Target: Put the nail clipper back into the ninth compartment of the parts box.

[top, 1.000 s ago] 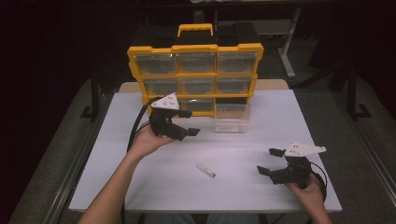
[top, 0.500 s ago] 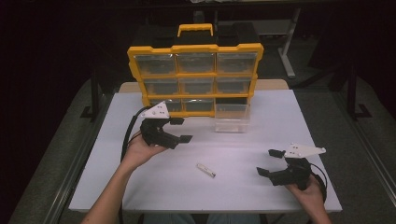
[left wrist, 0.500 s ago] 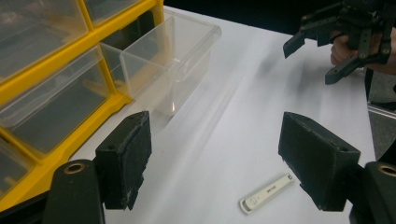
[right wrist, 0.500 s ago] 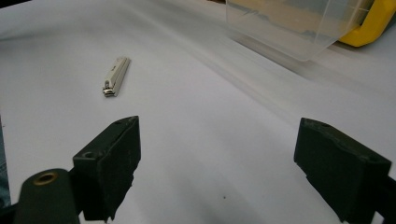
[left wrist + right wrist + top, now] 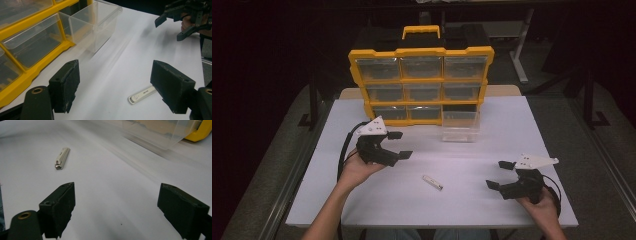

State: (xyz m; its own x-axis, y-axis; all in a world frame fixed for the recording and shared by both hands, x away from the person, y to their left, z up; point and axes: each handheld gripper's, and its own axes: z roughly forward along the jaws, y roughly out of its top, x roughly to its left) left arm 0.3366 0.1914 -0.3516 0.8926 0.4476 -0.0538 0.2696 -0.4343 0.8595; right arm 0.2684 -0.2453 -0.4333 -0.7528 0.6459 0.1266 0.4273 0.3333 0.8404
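Left tool (image 5: 399, 145) is hovering above the left half of the white tabletop (image 5: 542, 125), held in the person's left hand (image 5: 354, 170), with its jaws spread wide and nothing between them. In the left gripper view, both black jaw pads are standing well apart, and the nail clipper (image 5: 142, 94) is lying on the tabletop just beside the right-hand pad.

Right tool (image 5: 501, 174) is sitting low at the near right of the tabletop, held in the right hand (image 5: 542, 210); its jaws are likewise parted and empty, pointing left toward the middle of the tabletop.

In the high view, the nail clipper (image 5: 432, 182) is lying flat near the centre of the tabletop, between the two tools and apart from both. In the right gripper view, it (image 5: 62, 158) is lying beyond the left-hand jaw.

A yellow organiser case (image 5: 422, 82) with clear drawers is standing upright at the far edge of the tabletop. One clear drawer (image 5: 459, 125) is resting on the tabletop just in front of the case's lower right slot, which is showing dark.
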